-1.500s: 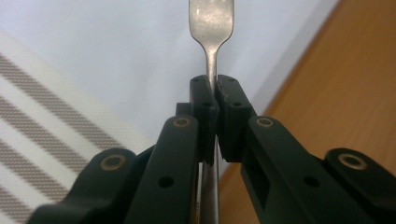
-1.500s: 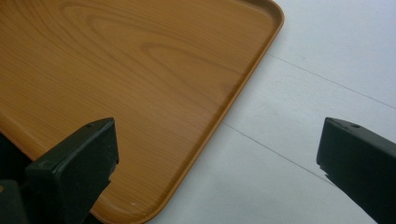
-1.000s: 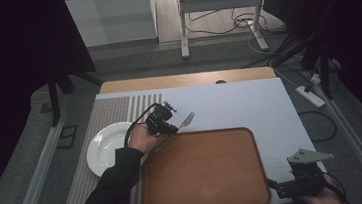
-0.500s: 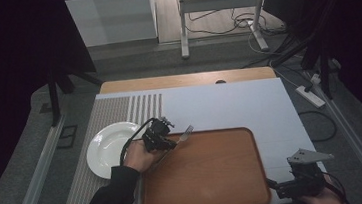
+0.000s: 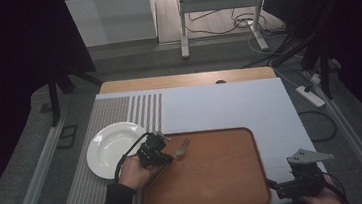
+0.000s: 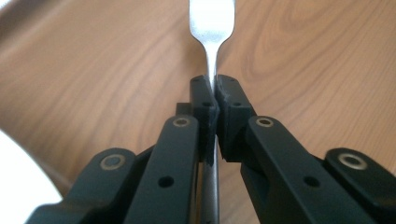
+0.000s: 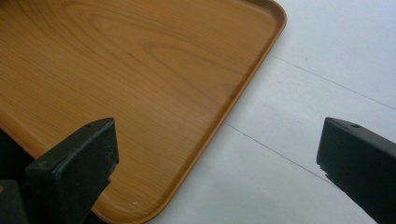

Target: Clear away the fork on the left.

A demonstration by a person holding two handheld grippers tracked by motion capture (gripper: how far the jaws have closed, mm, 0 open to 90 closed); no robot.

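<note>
Over the wooden tray, left hand-held gripper pinches the fork level.

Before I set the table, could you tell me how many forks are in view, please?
1. The fork is clamped by its handle in the left gripper, above the left part of the wooden tray, beside the white plate.

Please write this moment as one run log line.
left gripper: shut on silver metal fork | over brown wooden tray | right gripper: open, holds nothing
</note>
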